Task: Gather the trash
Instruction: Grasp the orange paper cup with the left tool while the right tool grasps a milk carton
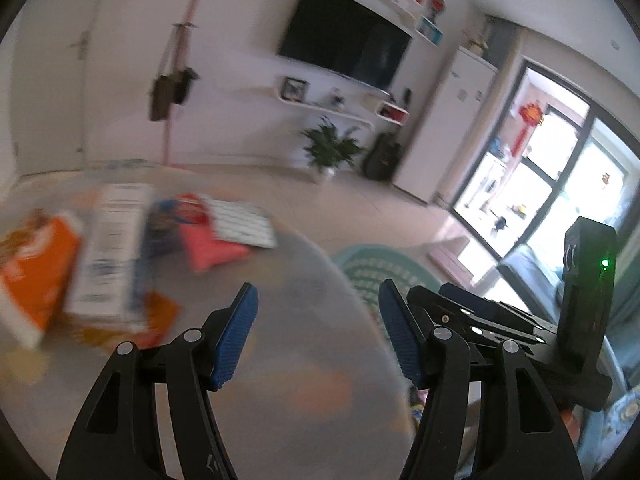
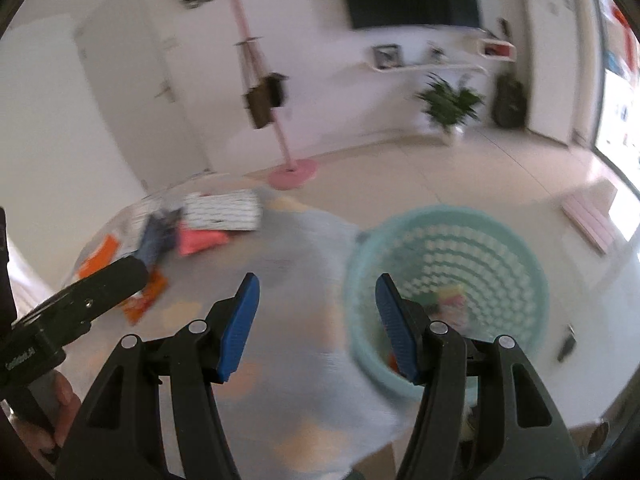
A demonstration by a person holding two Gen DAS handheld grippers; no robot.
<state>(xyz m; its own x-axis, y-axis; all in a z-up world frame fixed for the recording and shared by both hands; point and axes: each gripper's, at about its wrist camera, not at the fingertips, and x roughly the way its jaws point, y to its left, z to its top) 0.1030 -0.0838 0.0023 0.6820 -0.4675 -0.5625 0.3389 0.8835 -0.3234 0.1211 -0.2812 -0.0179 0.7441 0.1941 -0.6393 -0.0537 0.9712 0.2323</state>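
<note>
Both views are motion-blurred. Trash lies on the round grey table (image 1: 304, 304): an orange packet (image 1: 34, 276), a white carton (image 1: 110, 256), a red pouch (image 1: 208, 246) and a white printed packet (image 1: 244, 222). My left gripper (image 1: 318, 336) hangs open over the bare table with nothing between its blue pads. The right gripper (image 1: 500, 316) shows at its right side. In the right wrist view my right gripper (image 2: 316, 328) is open and empty above the table edge, next to a teal basket (image 2: 520, 240) on the floor with some wrappers inside. The red pouch (image 2: 200, 240) and orange wrappers (image 2: 140, 300) lie far left.
A pink coat stand (image 2: 292, 168) with a hanging bag stands beyond the table. A potted plant (image 2: 450, 104), a wall TV (image 1: 344, 46) and shelves line the far wall. A glass door (image 1: 560, 184) is at the right. A hand (image 2: 64, 404) holds the left gripper's handle.
</note>
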